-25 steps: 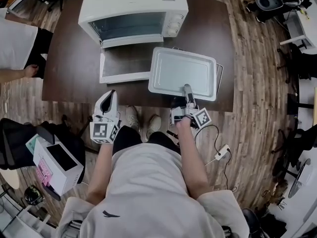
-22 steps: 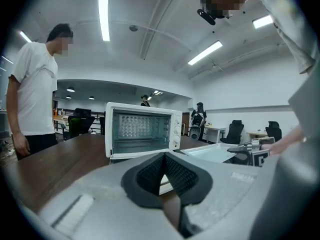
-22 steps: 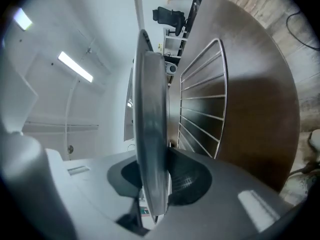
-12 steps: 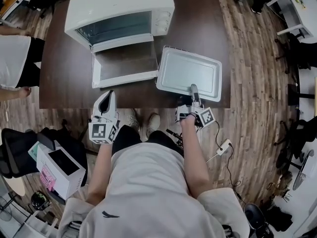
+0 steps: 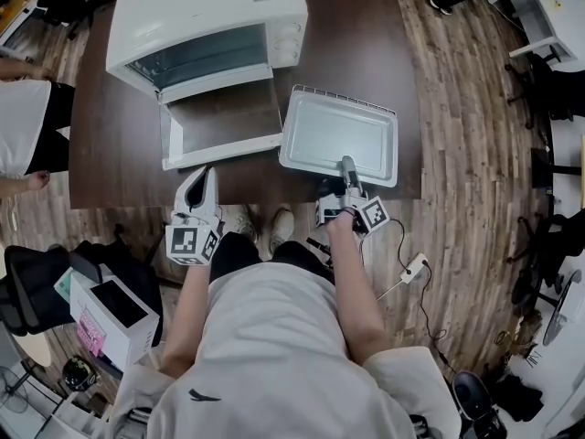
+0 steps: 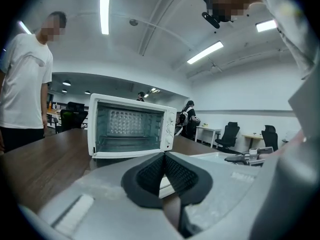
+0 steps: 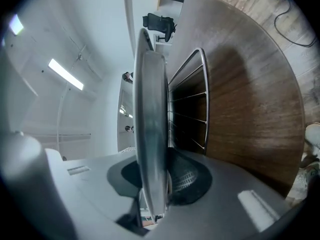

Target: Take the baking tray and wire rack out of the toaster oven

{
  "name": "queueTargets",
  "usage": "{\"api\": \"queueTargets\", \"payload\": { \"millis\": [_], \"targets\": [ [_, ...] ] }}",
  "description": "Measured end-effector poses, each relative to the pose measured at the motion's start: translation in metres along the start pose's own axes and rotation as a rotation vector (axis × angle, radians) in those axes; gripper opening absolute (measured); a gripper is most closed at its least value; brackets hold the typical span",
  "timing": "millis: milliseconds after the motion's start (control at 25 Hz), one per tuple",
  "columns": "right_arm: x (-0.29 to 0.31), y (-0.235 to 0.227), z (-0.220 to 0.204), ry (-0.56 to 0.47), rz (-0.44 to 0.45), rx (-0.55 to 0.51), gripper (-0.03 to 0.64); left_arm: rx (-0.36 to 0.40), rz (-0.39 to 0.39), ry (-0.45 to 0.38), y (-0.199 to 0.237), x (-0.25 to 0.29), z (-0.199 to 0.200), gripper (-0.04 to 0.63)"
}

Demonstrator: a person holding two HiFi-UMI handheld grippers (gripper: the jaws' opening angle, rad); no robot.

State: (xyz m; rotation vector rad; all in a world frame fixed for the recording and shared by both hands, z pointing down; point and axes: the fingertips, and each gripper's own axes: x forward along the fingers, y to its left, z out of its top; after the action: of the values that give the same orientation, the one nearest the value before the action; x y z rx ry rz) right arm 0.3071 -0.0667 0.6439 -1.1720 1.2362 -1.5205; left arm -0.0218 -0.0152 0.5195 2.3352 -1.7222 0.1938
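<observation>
The white toaster oven (image 5: 210,16) stands at the back of the dark table (image 5: 119,135) with its door (image 5: 224,122) folded down. To the door's right the silver baking tray (image 5: 338,135) lies on the wire rack (image 5: 343,92), whose wires show along the far side. My right gripper (image 5: 348,165) is shut on the tray's near rim. In the right gripper view the tray (image 7: 150,109) runs edge-on between the pads, with the rack (image 7: 192,99) just under it. My left gripper (image 5: 203,176) hovers at the table's front edge, shut and holding nothing (image 6: 164,156), pointing at the oven (image 6: 131,126).
A person in a white shirt (image 5: 23,126) stands at the table's left end. On the floor, a white box (image 5: 110,309) sits at the left and a cable with a power strip (image 5: 411,268) at the right. Office chairs (image 5: 548,90) stand at the right.
My right gripper, still shut on the tray, has shifted tray and rack slightly and lowered them beside the oven door. My left gripper has drifted a little along the table's front edge.
</observation>
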Motion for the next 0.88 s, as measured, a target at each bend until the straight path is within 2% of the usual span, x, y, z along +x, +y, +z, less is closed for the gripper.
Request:
{"api": "queueTargets", "payload": {
  "millis": [240,400,640,760,880],
  "targets": [
    [0.001,-0.002,-0.001,0.048,-0.05,-0.024,0.095,0.011,-0.028,0.018,-0.013,0.01,-0.004,0.003],
    [0.003,-0.004,-0.007,0.093,-0.106,-0.005,0.212,0.015,-0.043,0.021,-0.019,0.014,-0.004,0.003],
    [-0.01,-0.011,-0.018,0.145,-0.14,-0.041,0.213,0.017,-0.057,0.027,-0.024,0.013,-0.005,0.003],
    [-0.017,-0.018,-0.03,0.239,-0.187,-0.085,0.215,0.015,-0.055,0.031,-0.022,0.011,-0.006,0.003],
    [-0.026,-0.021,-0.049,0.377,-0.229,-0.084,0.213,0.013,-0.058,0.033,-0.022,0.01,-0.007,0.003]
  ]
}}
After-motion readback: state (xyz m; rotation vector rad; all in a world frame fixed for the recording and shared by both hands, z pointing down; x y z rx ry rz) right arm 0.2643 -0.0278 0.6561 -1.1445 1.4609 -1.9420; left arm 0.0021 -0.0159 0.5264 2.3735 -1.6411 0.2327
